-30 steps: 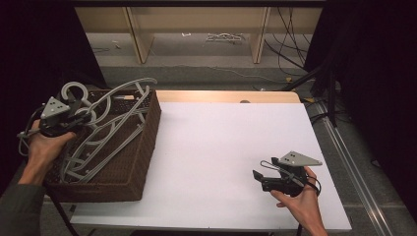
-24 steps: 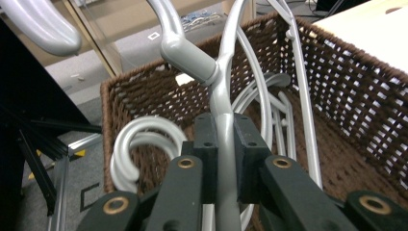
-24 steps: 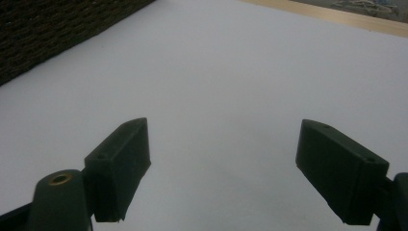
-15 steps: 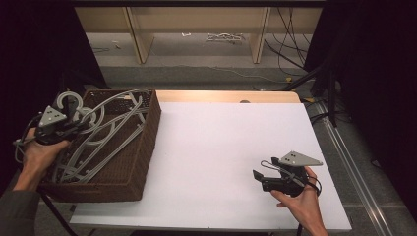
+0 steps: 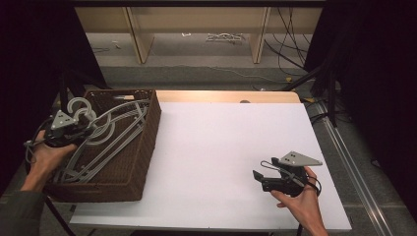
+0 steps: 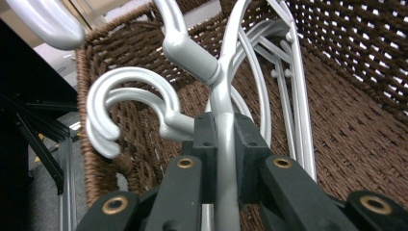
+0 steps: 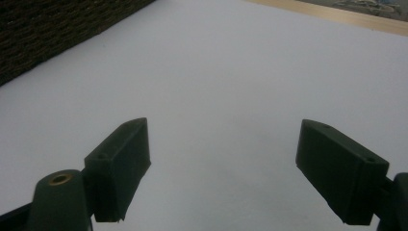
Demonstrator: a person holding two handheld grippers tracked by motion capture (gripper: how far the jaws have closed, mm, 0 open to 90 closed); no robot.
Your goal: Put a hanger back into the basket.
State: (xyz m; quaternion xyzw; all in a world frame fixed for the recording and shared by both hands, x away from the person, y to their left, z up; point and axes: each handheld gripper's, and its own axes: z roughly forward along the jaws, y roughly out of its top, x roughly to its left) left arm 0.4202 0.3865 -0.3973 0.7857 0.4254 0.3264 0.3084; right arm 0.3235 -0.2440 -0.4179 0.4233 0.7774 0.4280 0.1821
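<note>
High view: left gripper over the near-left corner of the brown wicker basket at the table's left edge, clamped on a grey plastic hanger among the grey hangers inside; right gripper low over the white tabletop at the near right, well apart from the basket. Left gripper view: both black jaws pressed against the hanger's neck just below its hook, another hook beside it. Right gripper view: jaws spread wide over bare white surface, nothing between them, basket wall at upper left.
</note>
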